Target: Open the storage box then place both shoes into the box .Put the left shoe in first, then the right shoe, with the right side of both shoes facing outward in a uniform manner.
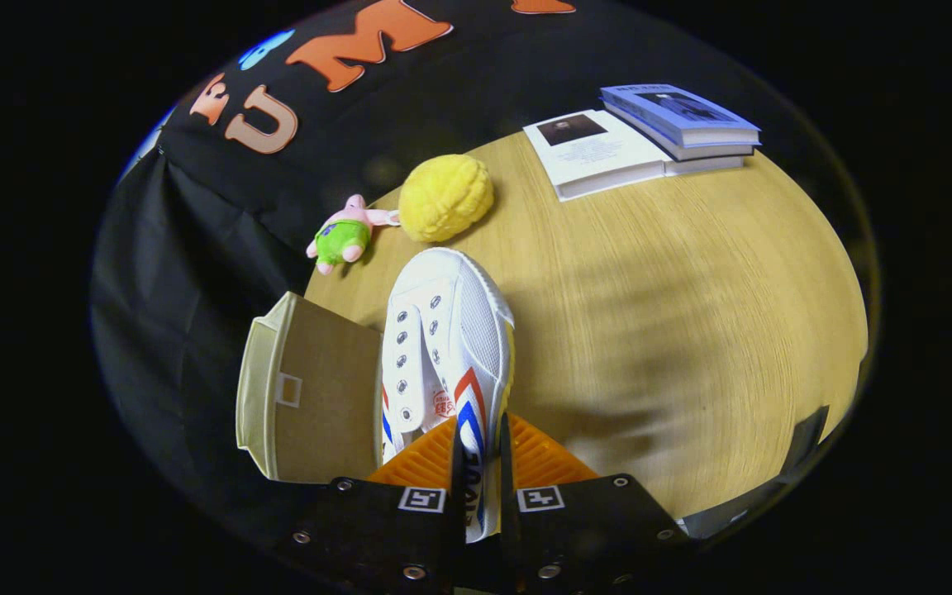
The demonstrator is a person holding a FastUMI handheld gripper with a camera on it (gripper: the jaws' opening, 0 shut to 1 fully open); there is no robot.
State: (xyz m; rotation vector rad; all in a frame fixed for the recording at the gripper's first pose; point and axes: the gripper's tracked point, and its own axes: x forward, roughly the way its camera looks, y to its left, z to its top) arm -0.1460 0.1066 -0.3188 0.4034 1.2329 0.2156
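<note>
A white canvas shoe (443, 347) with red and blue side stripes hangs above the wooden table (691, 330), toe pointing away from me. My gripper (480, 471) is shut on the shoe's side wall near the heel, one finger inside the shoe and one outside. Just left of the shoe stands the beige storage box (311, 397), seen from above with a small label frame on its near face; I cannot tell whether it stands open.
Beyond the shoe's toe lie a yellow plush ball (445, 198) and a small pink and green plush toy (342, 235) near the table's far edge. A stack of books (649, 136) rests at the far right of the table.
</note>
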